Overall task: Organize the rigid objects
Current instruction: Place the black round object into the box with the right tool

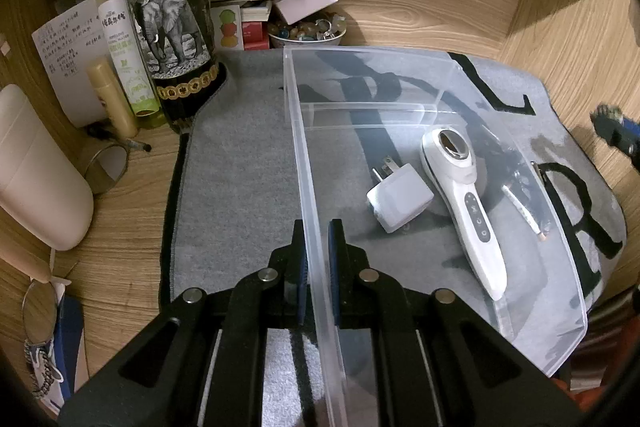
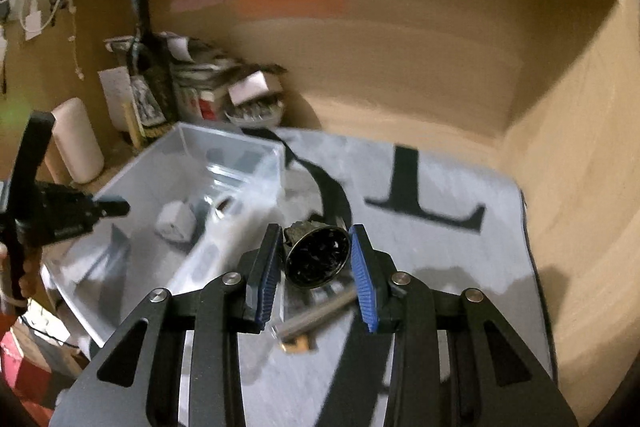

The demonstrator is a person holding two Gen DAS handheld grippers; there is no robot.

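A clear plastic bin stands on a grey mat. Inside lie a white plug adapter, a white handheld device and a thin stick. My left gripper is shut on the bin's left wall. In the right wrist view, my right gripper is shut on a dark round metal object, held above the mat beside the bin. A grey metal rod lies on the mat below it. The view is motion-blurred.
A dark elephant-label bottle, a green spray bottle, a bowl of beads, papers and a white container crowd the left back of the wooden shelf. The shelf's side wall stands to the right.
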